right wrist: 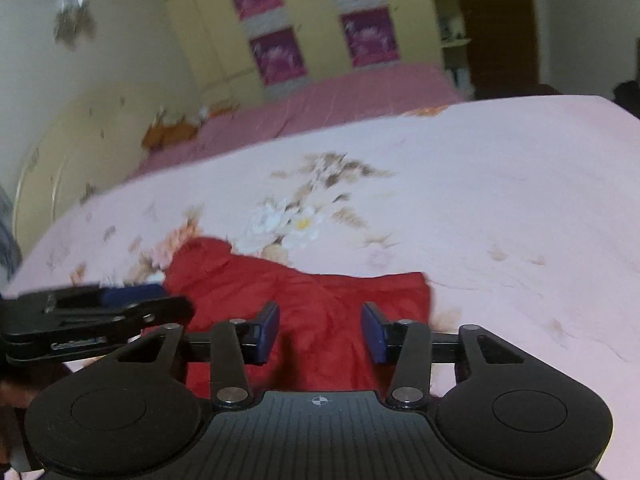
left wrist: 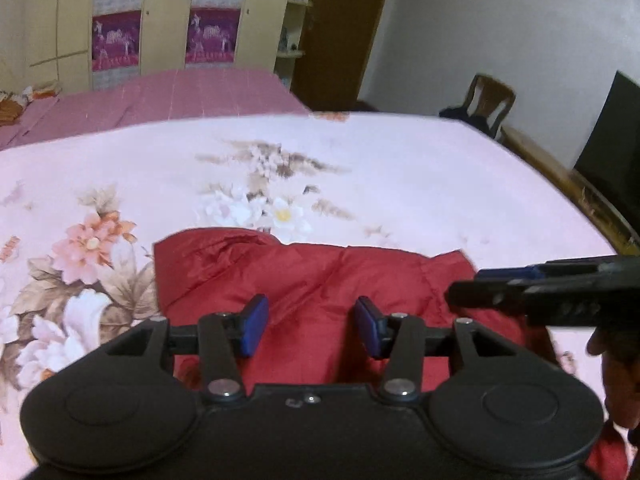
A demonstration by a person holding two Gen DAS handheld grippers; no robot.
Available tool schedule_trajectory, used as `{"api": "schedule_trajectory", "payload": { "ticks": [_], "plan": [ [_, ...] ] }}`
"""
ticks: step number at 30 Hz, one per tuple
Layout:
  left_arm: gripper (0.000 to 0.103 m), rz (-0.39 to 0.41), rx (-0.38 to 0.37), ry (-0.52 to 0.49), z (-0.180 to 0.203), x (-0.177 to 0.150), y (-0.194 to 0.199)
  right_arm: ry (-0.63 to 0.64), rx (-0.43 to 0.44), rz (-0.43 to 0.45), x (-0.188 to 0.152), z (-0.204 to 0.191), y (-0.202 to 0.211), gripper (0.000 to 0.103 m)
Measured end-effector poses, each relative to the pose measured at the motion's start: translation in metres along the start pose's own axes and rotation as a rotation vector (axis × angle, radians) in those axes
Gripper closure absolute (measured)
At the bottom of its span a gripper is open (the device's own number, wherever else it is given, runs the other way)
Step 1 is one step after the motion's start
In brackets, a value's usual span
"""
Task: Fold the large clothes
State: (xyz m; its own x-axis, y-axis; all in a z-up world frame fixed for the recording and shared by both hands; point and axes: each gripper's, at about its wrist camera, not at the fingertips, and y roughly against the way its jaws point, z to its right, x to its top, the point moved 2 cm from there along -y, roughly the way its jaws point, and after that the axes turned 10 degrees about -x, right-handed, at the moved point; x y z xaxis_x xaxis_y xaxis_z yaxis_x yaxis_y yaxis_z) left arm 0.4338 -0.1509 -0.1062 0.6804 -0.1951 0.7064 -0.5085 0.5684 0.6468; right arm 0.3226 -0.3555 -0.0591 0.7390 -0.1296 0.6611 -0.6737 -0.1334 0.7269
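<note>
A red padded garment [left wrist: 320, 276] lies folded into a rough rectangle on the pink flowered bedsheet [left wrist: 400, 180], near the front edge. My left gripper [left wrist: 312, 304] hovers over its middle, blue pads apart with only cloth far below them. In the same view my right gripper [left wrist: 468, 284] reaches in from the right, over the garment's right corner. The right wrist view shows the garment [right wrist: 312, 292] below my right gripper [right wrist: 320, 312], which stands open and holds nothing. My left gripper [right wrist: 176, 298] comes in from the left there, above the garment's left end.
A darker pink cover [left wrist: 180, 96] spreads behind the sheet, with a yellow wardrobe [left wrist: 72, 20] beyond. A wooden chair [left wrist: 488, 104] and a dark screen [left wrist: 612, 140] stand at the right, past the wooden bed rail [left wrist: 560, 176]. A hand [left wrist: 616, 360] shows at the right edge.
</note>
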Motion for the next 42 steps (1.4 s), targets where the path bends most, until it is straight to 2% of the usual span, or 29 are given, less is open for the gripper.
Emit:
{"api": "schedule_trajectory", "payload": {
  "ticks": [3,6,10,16,18,21,24,27,30,33,36,38,42],
  "plan": [
    [0.055,-0.036,0.015,0.008,-0.007,-0.002,-0.018,0.001,-0.021,-0.064,-0.012,0.006,-0.035,0.058],
    [0.054,-0.061,0.022,-0.004,-0.008,-0.007,-0.028,-0.045,0.0,-0.091,-0.024,0.019,-0.052,0.058],
    [0.054,-0.067,0.032,-0.004,-0.011,-0.012,-0.036,-0.082,0.022,-0.092,-0.031,0.027,-0.059,0.058],
    [0.054,-0.078,0.042,-0.013,-0.008,-0.014,-0.036,-0.045,0.014,-0.074,-0.032,0.022,-0.057,0.058],
    [0.055,-0.076,0.05,-0.006,-0.003,-0.01,-0.025,-0.036,0.002,-0.08,-0.028,0.021,-0.05,0.058],
    [0.051,0.003,0.001,0.003,0.01,-0.016,0.021,-0.055,0.034,-0.013,-0.023,0.024,-0.012,0.058],
    [0.051,0.018,-0.065,0.032,0.022,-0.036,0.048,-0.042,0.066,0.026,-0.033,0.028,0.024,0.058],
    [0.051,-0.018,-0.058,0.011,0.031,-0.06,0.044,-0.014,0.044,-0.021,-0.051,0.029,0.019,0.058],
    [0.049,-0.018,-0.029,-0.012,0.03,-0.075,0.033,-0.018,0.039,-0.05,-0.067,0.031,0.006,0.058],
    [0.049,-0.019,-0.017,0.016,0.027,-0.08,0.024,0.017,0.022,-0.056,-0.074,0.028,-0.002,0.058],
    [0.052,-0.028,-0.017,0.031,0.026,-0.076,0.032,0.029,0.02,-0.072,-0.073,0.029,-0.002,0.058],
    [0.052,-0.009,-0.026,0.023,0.033,-0.074,0.051,0.028,0.012,-0.061,-0.067,0.028,0.016,0.058],
    [0.052,0.023,-0.083,0.003,0.051,-0.088,0.095,0.053,0.092,0.012,-0.07,0.024,0.074,0.058]
  ]
}}
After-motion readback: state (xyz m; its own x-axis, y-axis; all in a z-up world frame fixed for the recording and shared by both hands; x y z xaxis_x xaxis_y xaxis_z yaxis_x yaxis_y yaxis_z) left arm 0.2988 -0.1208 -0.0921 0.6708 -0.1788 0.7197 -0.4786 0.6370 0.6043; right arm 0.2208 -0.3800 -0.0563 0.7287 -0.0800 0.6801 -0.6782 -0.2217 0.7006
